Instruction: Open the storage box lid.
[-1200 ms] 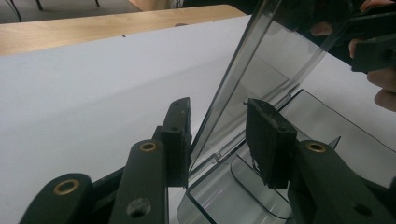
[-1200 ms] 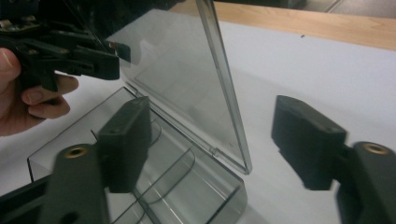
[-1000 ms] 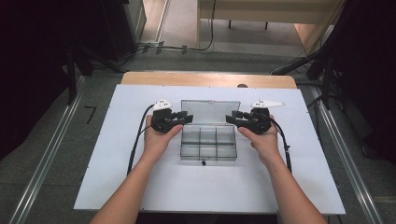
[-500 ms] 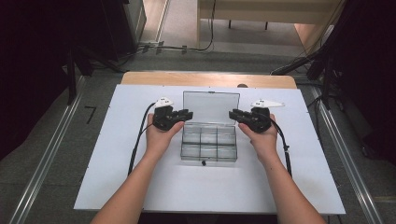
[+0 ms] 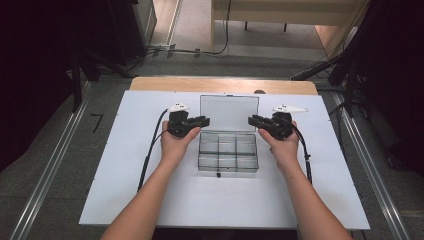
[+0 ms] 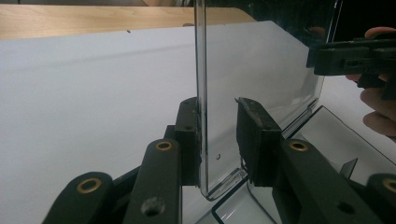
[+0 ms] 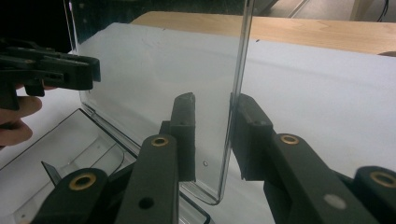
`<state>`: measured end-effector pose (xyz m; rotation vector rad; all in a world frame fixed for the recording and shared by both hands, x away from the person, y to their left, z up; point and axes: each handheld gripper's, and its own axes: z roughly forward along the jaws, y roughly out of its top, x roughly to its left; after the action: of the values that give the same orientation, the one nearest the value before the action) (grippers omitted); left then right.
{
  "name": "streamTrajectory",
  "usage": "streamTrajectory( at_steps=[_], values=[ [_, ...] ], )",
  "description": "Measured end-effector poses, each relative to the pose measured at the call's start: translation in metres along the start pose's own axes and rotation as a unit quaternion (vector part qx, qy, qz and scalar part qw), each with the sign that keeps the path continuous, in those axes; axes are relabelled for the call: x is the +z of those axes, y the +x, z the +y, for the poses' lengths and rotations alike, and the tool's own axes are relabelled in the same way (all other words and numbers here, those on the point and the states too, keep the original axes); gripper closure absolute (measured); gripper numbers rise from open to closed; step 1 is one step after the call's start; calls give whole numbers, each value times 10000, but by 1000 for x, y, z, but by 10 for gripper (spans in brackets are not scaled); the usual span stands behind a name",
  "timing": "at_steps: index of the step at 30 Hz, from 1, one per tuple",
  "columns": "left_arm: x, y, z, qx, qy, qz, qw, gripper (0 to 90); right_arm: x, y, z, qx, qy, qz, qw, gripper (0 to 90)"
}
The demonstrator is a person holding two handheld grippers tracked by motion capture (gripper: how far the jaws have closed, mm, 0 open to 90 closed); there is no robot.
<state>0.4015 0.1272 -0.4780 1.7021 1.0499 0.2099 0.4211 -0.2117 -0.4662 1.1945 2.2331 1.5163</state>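
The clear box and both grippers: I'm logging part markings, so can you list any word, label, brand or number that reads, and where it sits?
None can be read.
Clear box and its raised lid: plain, no print.
Left gripper and right gripper: plain black jaws, no lettering.
White board: blank.

One clear compartment box (image 5: 228, 150) with its lid (image 5: 229, 112) raised, two grippers and one white board (image 5: 125, 165) are counted.
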Motion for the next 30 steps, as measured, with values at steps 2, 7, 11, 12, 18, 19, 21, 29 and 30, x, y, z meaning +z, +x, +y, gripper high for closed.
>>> streamTrajectory(
  at_steps=[2, 7, 11, 12, 18, 19, 21, 29, 30],
  values=[
    [0, 1, 0, -45, 5, -15, 10000, 711, 1, -2, 0, 100, -6, 52, 9999, 695],
    [3, 4, -1, -271, -12, -64, 9996, 708, 5, -4, -1, 175, 12, 54, 9998, 675],
    [4, 6, -1, -326, -5, -93, 9994, 702, 7, -6, -2, 245, -17, 93, 9997, 666],
    [5, 7, -2, -348, 1, -100, 9993, 700, 8, -6, -2, 274, -8, 105, 9996, 663],
    [8, 11, -3, -452, 30, -132, 9989, 684, 13, -11, -5, 427, -19, 150, 9990, 637],
    [8, 11, -3, -461, 33, -132, 9988, 679, 14, -11, -6, 480, 6, 166, 9987, 631],
    [10, 13, -4, -529, 31, -155, 9985, 676, 16, -13, -7, 559, -9, 194, 9982, 625],
    [14, 15, -7, -608, 130, -72, 9980, 633, 23, -15, -10, 789, 59, 164, 9967, 575],
    [14, 15, -7, -608, 130, -72, 9980, 627, 24, -16, -11, 813, 70, 173, 9965, 573]
  ],
)
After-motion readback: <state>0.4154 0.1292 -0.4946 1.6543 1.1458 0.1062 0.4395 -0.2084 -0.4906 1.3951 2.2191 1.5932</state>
